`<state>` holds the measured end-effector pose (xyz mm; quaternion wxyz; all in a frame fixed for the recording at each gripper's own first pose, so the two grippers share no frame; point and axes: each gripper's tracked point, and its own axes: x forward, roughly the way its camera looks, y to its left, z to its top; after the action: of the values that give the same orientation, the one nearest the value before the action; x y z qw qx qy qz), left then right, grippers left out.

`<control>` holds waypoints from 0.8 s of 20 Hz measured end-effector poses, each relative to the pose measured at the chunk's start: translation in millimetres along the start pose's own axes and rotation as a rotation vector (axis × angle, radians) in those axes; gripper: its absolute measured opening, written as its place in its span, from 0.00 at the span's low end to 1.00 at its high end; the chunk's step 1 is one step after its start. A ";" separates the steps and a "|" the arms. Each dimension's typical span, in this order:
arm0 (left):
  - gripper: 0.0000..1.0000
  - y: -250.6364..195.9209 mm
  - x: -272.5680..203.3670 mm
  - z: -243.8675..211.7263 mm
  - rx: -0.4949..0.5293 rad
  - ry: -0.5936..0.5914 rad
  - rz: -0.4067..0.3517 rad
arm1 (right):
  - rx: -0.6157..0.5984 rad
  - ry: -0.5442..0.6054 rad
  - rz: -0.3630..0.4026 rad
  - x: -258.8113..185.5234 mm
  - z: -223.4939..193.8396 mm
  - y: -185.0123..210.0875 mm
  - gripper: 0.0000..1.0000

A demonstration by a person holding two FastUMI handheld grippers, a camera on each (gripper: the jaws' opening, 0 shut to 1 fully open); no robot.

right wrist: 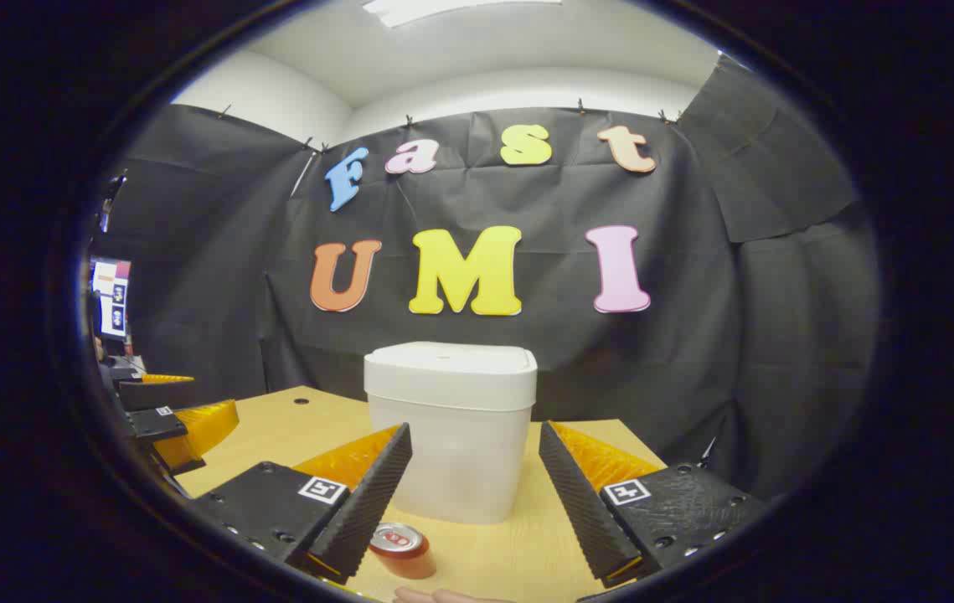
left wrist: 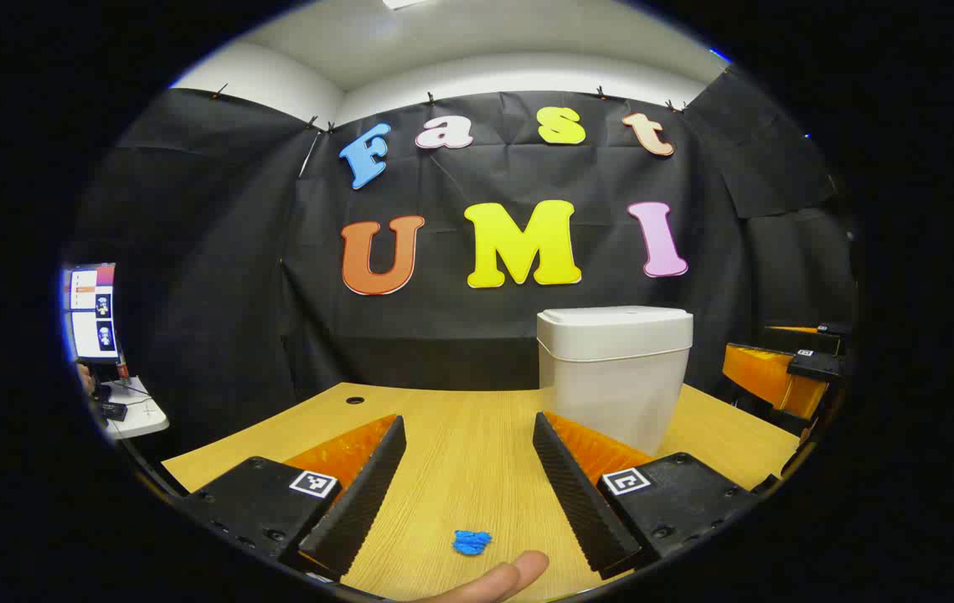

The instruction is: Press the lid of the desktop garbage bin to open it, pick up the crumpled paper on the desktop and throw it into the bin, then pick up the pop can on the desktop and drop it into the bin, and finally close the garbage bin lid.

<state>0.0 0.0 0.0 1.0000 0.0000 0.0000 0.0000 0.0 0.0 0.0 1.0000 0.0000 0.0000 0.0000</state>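
A wooden worktop (left wrist: pixel 477 435) carries a white bin (left wrist: pixel 615 373), lid closed. In the left gripper view, the left gripper (left wrist: pixel 470 477) has its jaws released above blue crumpled paper (left wrist: pixel 471 542). In the right gripper view, the right gripper (right wrist: pixel 475 490), jaws released, faces the bin, a red pop can (right wrist: pixel 399 548) beside its left finger.

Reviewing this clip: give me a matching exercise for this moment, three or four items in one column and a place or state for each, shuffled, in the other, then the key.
Items:
1. garbage bin
2. crumpled paper
3. pop can
4. left tongs

Places or states:
A. blue, lying on the desktop between the left tongs' fingers in the left gripper view
B. white, lid closed, upright near the back of the desktop
C. open, holding nothing
D. red, on the desktop in front of the bin, low in the right gripper view

Pairs: 1-B, 2-A, 3-D, 4-C
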 end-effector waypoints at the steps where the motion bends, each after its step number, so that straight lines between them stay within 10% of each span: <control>1: 0.99 1.0 0.3 -1.8 0.003 0.008 0.004 | 0.004 -0.002 0.003 -0.9 -0.9 0.9 0.98; 16: 0.99 10.3 2.3 -7.9 -0.004 0.032 0.029 | -0.017 0.006 0.028 -1.4 -3.4 9.2 0.95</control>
<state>2.3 10.3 -7.9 0.9998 -0.0018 0.0159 0.0144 -1.4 9.2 -3.4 0.9999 -0.0086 0.0032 0.0142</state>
